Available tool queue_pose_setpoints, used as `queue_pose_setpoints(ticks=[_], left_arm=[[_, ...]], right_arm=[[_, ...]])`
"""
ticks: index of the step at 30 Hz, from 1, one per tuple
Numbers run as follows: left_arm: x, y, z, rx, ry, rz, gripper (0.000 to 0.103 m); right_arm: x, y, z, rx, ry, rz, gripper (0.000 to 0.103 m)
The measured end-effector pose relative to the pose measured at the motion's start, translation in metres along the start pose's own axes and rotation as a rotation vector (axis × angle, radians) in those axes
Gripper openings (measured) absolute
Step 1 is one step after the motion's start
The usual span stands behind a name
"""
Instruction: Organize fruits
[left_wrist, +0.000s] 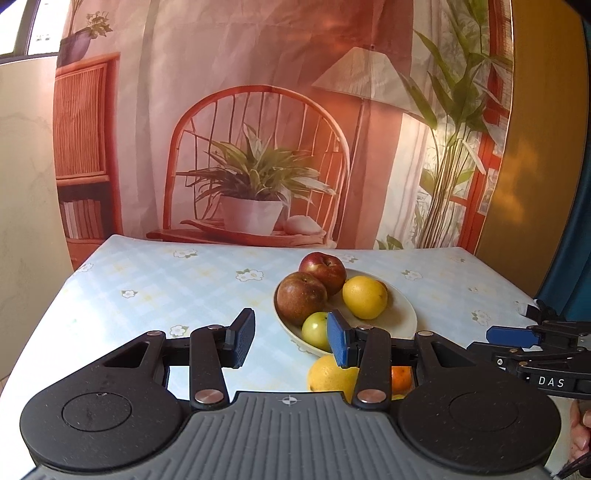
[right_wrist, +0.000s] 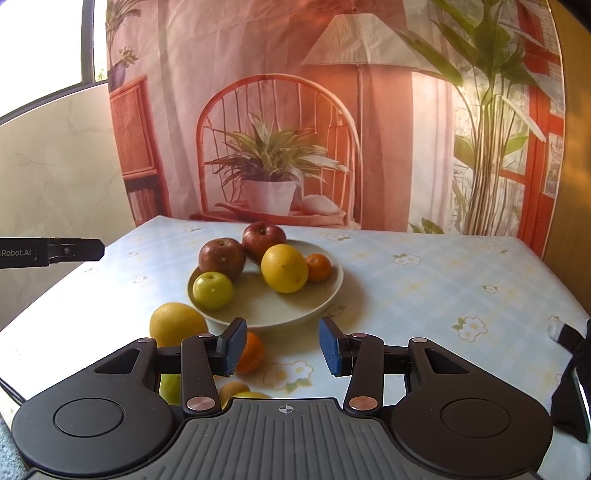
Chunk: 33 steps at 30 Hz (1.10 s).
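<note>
A cream plate (right_wrist: 288, 314) (left_wrist: 402, 314) holds two red apples (right_wrist: 222, 258) (left_wrist: 302, 298), a green apple (right_wrist: 212, 290) (left_wrist: 316, 331), a yellow citrus (right_wrist: 284, 268) (left_wrist: 364, 297) and a small orange (right_wrist: 318, 267). On the cloth in front of it lie a yellow citrus (right_wrist: 177, 324) (left_wrist: 330, 373), an orange (right_wrist: 252, 352) (left_wrist: 400, 378) and more small fruit (right_wrist: 233, 390) behind my fingers. My right gripper (right_wrist: 282, 347) is open and empty, just in front of the plate. My left gripper (left_wrist: 291, 341) is open and empty at the plate's left.
The table wears a pale blue checked cloth with flowers (right_wrist: 443, 288). A printed backdrop (right_wrist: 332, 129) hangs behind its far edge. The other gripper shows at the right edge of the left wrist view (left_wrist: 532, 343) and at the left edge of the right wrist view (right_wrist: 55, 251).
</note>
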<state>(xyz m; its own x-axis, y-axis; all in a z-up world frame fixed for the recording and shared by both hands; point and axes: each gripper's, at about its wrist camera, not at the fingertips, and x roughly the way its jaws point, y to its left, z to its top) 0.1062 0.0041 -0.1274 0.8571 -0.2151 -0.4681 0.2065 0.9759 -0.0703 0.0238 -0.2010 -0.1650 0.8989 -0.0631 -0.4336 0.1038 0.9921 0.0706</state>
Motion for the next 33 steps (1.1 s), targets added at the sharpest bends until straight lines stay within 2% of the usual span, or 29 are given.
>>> queue_pose_setpoints(ticks=[9,33], left_arm=[[-0.002,-0.005,-0.016,0.0,0.02,0.01,0.044],[0.017,-0.012,-0.035,0.0,0.136,-0.065,0.045]], right_arm=[[-0.001,-0.001,-0.018,0.042,0.059,0.05,0.042],[0.022,-0.007,-0.041,0.14,0.169,0.101,0.044]])
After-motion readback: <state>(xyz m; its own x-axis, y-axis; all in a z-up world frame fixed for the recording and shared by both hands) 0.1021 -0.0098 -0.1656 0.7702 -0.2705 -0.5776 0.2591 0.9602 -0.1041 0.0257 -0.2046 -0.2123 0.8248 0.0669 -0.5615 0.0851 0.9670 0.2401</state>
